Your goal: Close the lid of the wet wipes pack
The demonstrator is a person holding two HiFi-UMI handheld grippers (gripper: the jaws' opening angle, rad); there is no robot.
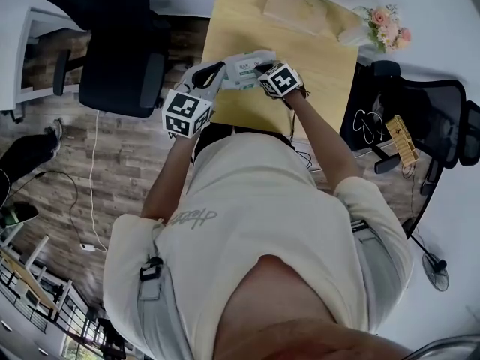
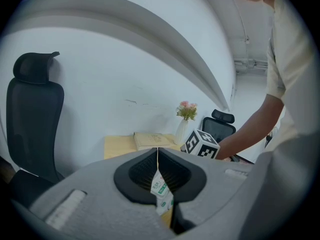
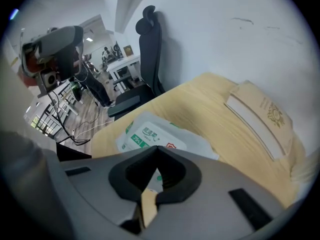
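– As I look down from the head camera, a white soft plastic wet wipes pack with green print (image 1: 244, 67) sits over the light wooden table (image 1: 315, 66), close to its left edge and nearer the front edge than the back.

– What are your grippers doing?

– My left gripper (image 1: 219, 77) comes at the pack from the left. In the left gripper view its jaws are pinched together on a thin edge of the pack (image 2: 161, 188), which shows in the hollow between them. My right gripper (image 1: 262, 70) meets the pack from the right. In the right gripper view its jaws are drawn together at the tips, just above the pack's printed top face (image 3: 155, 134). I cannot tell whether they nip anything.

– Is the lid down?

– The white panel on top looks flat, but I cannot tell if it is fully closed.

– What else is around?

– A pale flat book (image 1: 296, 6) lies along the table's back edge. A white vase of pink flowers (image 1: 386, 25) stands at the back right corner. One black office chair (image 1: 120, 58) stands off the left edge, on a wood plank floor (image 1: 127, 156). A second black mesh chair (image 1: 420, 118) stands off the right edge.
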